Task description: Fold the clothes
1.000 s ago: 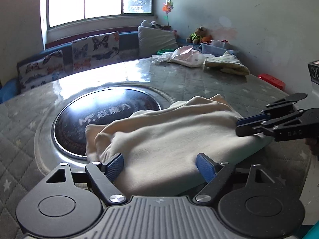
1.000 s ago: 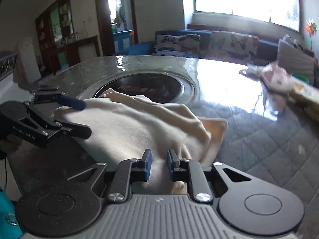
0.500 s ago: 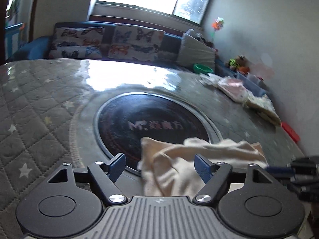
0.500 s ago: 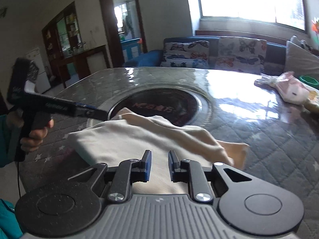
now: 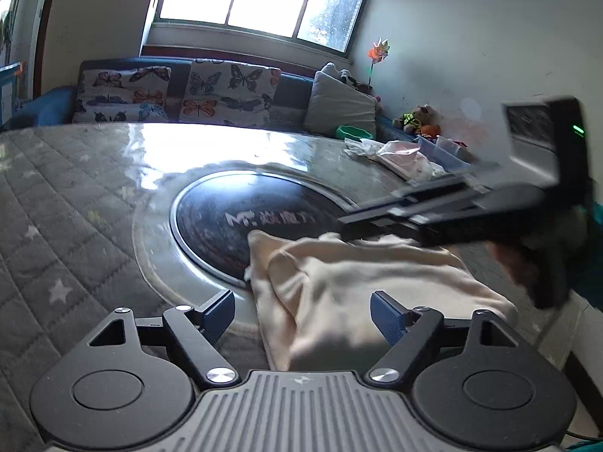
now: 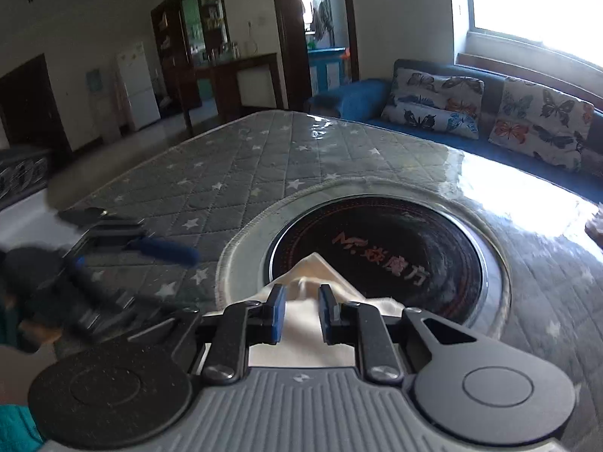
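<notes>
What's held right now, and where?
Right gripper pinches the cream cloth at a bunched fold near its corner. Left gripper's jaws are opening astride the cloth, gripping nothing.

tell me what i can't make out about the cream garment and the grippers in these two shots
- Cream garment, left wrist view: near edge hidden behind the left gripper; what kind of garment cannot be told.
- Right gripper, left wrist view: motion-blurred, so its tips cannot be read.
- Cream garment, right wrist view: only a peak shows between the right gripper's fingers; whether the pads pinch it is unclear.
- Left gripper, right wrist view: a blur.
</notes>
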Demonstrator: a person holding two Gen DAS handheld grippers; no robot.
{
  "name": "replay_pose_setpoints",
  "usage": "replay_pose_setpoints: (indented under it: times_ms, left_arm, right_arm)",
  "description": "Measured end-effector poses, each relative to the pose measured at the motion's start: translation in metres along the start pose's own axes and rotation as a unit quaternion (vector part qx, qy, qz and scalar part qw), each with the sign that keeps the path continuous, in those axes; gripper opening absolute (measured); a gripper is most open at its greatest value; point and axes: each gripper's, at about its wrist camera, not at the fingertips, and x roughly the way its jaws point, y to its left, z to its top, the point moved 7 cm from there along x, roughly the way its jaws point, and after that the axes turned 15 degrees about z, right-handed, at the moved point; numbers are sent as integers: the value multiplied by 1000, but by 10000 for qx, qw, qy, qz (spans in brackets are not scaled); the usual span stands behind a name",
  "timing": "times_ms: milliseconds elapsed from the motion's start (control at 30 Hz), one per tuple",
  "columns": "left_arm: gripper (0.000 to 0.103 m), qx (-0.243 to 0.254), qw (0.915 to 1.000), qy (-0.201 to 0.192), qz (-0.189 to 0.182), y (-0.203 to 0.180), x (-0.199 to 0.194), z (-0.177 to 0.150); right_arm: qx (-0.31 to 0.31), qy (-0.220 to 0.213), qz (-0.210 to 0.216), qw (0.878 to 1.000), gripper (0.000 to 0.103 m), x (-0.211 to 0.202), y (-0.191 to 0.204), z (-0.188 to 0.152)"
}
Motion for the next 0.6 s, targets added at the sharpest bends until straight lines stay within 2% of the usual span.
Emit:
replay_pose_setpoints:
  times_ms: [67, 133, 300, 433, 500, 567, 600]
  left_arm:
    - [82, -51, 9999, 57, -81, -3, -1, -7]
    - [80, -32, 10000, 65, -21, -3, 0, -12]
    - [80, -292, 9992, 152, -234, -3, -2, -17]
    - [80, -278, 9987, 104, -409, -11, -6, -18]
    - [80, -272, 9988, 47, -415, -13, -7, -16]
    - [79, -331, 9985, 51, -441, -12, -5, -14]
    - [79, -337, 9984, 67, -449, -11, -3, -14]
  right_arm:
    - [-298, 203, -83, 9993, 18, 16, -4, 7]
    - [-453, 490, 14, 9978, 19, 33, -6, 11]
    - [-853, 1075, 195, 9904, 21, 64, -7, 12]
    - [-1049, 1420, 303, 9838, 21, 78, -7, 8]
    - [-1122, 1480, 304, 9821, 20, 81, -5, 6]
    - [-1221, 1492, 291, 9808, 10, 85, -4, 3]
    - [-1226, 1470, 288, 9811, 9, 85, -3, 3]
